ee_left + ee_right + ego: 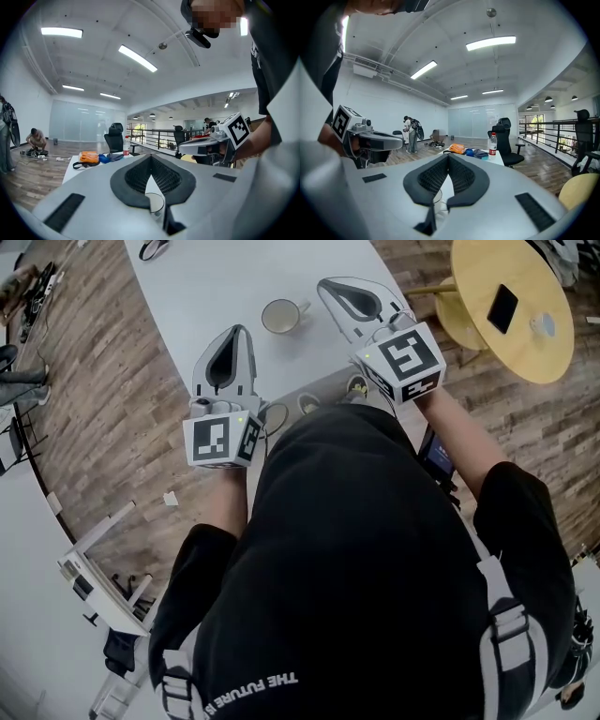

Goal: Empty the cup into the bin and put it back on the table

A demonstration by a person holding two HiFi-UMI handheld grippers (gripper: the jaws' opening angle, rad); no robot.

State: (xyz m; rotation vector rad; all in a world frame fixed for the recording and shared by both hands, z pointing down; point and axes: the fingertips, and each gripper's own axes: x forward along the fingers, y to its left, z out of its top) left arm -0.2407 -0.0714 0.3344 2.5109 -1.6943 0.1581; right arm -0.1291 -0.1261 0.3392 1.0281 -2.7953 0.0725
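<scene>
Cup (280,316) upright on white worktop (187,287), just ahead, between both claws. Left claw (238,330) tips together, empty; right claw (324,284) likewise, gripping nothing. Cup handle points toward right claw — likely better placed for grasp; jaws must part first.
</scene>
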